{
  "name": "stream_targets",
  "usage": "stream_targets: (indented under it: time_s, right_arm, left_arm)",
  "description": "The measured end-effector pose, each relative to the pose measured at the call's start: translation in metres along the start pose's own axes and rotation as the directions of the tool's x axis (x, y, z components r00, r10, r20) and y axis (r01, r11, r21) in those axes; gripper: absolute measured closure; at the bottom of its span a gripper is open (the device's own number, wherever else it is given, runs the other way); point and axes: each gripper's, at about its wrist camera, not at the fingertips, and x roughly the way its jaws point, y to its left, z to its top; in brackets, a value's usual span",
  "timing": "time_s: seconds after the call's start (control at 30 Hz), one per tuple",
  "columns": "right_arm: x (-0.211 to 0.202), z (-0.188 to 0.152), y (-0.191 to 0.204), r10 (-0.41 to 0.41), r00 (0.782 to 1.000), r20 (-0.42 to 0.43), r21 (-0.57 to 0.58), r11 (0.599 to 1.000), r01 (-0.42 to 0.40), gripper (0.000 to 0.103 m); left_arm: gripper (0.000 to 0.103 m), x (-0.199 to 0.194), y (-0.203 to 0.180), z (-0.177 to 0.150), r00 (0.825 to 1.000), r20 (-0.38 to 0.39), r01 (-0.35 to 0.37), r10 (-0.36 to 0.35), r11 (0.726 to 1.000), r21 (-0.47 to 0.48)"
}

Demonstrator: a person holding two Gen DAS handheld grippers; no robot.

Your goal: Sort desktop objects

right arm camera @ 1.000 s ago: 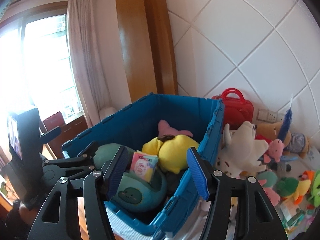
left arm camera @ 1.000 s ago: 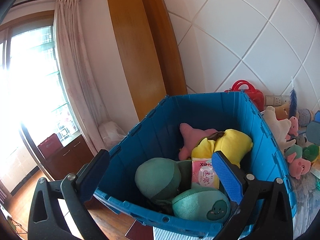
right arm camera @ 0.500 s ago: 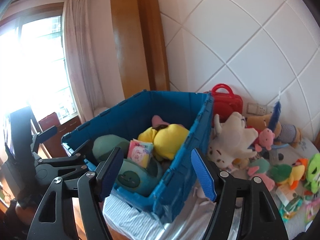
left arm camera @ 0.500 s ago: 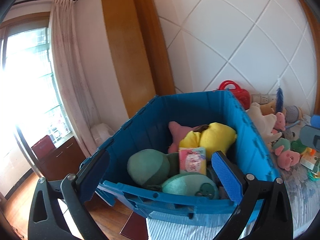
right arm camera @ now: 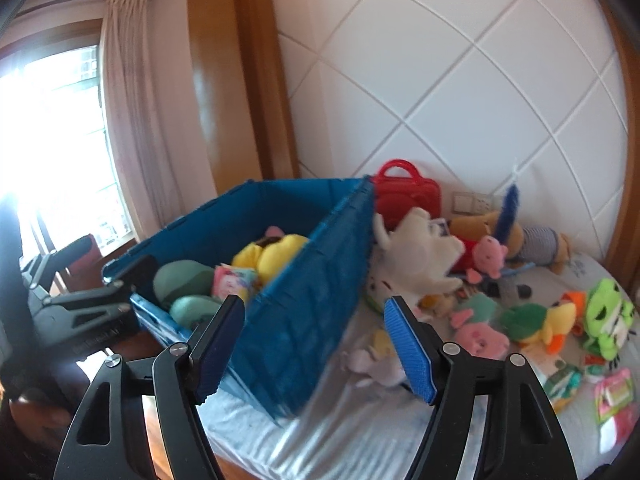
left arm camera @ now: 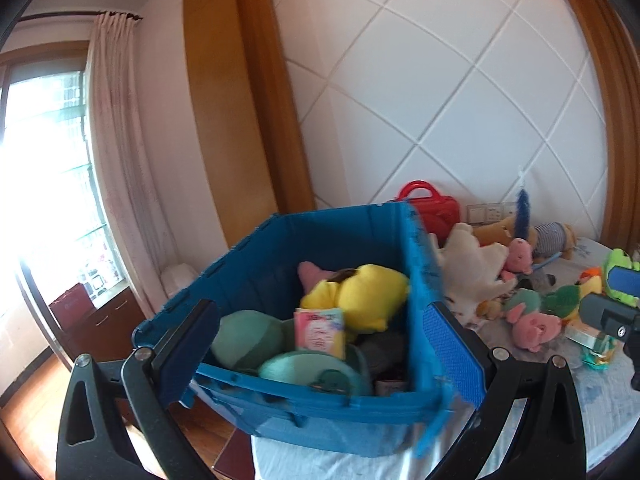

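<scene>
A blue crate (left arm camera: 320, 400) stands on the striped sheet and holds a yellow plush (left arm camera: 360, 292), a green plush (left arm camera: 248, 336), a pink star plush (left arm camera: 316, 272) and a pink packet (left arm camera: 320, 330). My left gripper (left arm camera: 316, 316) is open in front of the crate's near wall, with nothing between its fingers. My right gripper (right arm camera: 316, 308) is open too, off the crate's (right arm camera: 312, 312) right corner and holding nothing. Loose toys lie to the right: a white plush (right arm camera: 416, 256), a pink pig (right arm camera: 480, 338) and a green frog (right arm camera: 604, 320).
A red toy bag (right arm camera: 404, 196) leans on the padded white wall behind the crate. Small packets (right arm camera: 614, 392) lie near the bed's right edge. The left gripper's body (right arm camera: 80, 308) sits at the crate's left. Wooden floor and a bright window are on the left.
Both grippers have drawn back from the crate and swung right, so more of the toys on the bed shows. The right gripper's jaws have widened. Nothing was picked up.
</scene>
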Motion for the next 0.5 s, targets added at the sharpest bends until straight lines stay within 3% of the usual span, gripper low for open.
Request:
stream_targets:
  time_s: [0.5]
  right_arm:
    - [-0.075, -0.095, -0.174, -0.123, 0.985, -0.12, 0.112, 0.984, 0.136, 0.029]
  left_arm:
    - [0.0, -0.045, -0.149, -0.012, 0.993, -0.006, 0.121, -0.121, 0.99, 0.067]
